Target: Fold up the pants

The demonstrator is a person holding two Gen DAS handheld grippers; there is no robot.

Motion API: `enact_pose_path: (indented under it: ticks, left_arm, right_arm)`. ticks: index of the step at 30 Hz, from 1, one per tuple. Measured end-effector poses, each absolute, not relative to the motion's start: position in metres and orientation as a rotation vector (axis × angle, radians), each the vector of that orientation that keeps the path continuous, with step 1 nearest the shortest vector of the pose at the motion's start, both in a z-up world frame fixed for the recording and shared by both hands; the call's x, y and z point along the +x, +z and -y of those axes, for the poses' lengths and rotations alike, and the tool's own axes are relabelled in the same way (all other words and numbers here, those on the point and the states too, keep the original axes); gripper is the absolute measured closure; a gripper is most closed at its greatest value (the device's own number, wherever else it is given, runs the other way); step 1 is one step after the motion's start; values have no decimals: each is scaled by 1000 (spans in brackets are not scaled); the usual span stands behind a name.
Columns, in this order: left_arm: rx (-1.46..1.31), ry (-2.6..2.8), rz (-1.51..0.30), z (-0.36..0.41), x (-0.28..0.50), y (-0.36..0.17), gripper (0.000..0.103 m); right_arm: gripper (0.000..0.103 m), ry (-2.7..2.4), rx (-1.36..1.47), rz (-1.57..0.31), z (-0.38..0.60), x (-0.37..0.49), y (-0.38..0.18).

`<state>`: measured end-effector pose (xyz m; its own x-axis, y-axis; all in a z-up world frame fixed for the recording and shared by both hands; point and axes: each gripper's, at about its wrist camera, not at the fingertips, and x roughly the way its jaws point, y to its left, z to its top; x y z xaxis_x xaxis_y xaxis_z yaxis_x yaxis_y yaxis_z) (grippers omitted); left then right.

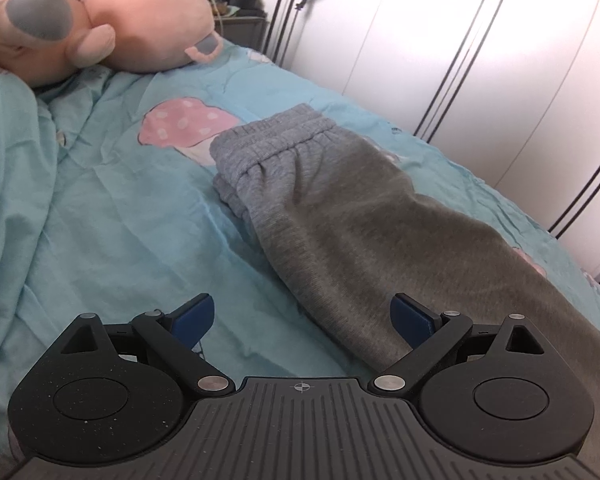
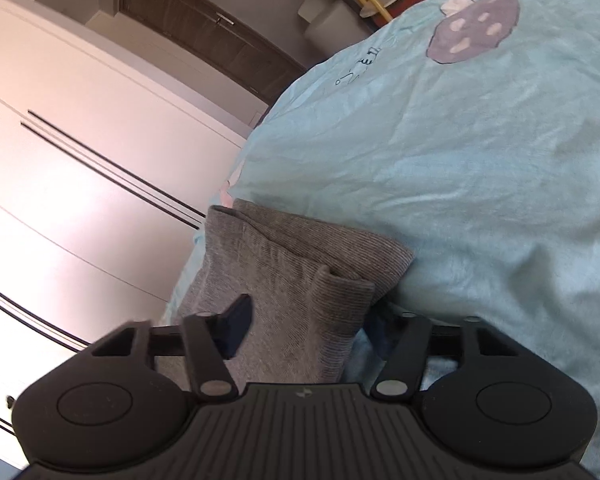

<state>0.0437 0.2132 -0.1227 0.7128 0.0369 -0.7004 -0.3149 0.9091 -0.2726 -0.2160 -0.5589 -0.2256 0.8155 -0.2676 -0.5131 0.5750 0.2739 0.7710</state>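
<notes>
Grey sweatpants point(image 1: 340, 208) lie lengthwise on the light blue bed sheet point(image 1: 120, 220), with the elastic waistband point(image 1: 272, 140) at the far end. My left gripper point(image 1: 303, 320) hovers open and wide over the near part of the leg; the cloth's edge lies under the gap, close to the right finger. In the right wrist view the ribbed cuff end of the pants point(image 2: 284, 272) lies near the bed's edge. My right gripper point(image 2: 308, 328) stands half closed around it. One blue pad point(image 2: 238, 328) lies over the cloth and the other is hidden behind it. No firm pinch shows.
A big pink plush toy point(image 1: 100, 20) lies at the head of the bed. White wardrobe doors point(image 1: 460, 40) run along the bed's far side, close to the cuffs point(image 2: 80, 160). A nightstand with jars point(image 1: 240, 12) stands behind the toy. Bare sheet point(image 2: 460, 160) spreads beyond the cuffs.
</notes>
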Motion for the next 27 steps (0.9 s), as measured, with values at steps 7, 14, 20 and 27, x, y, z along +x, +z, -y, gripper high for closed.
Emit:
enact_pose_path:
  ticks: [7, 14, 20, 27]
  left_arm:
    - [-374, 207, -767, -211, 44, -124, 5]
    - [-385, 240, -789, -215, 44, -127, 5]
    - [-385, 235, -788, -214, 44, -127, 5]
    - [-397, 223, -787, -214, 46, -127, 5]
  right_arm:
    - [85, -582, 1149, -309, 562, -215, -232]
    - [81, -590, 1115, -323, 559, -207, -228]
    - [82, -599, 1082, -353, 558, -198, -225]
    - [90, -622, 1087, -347, 556, -199, -222]
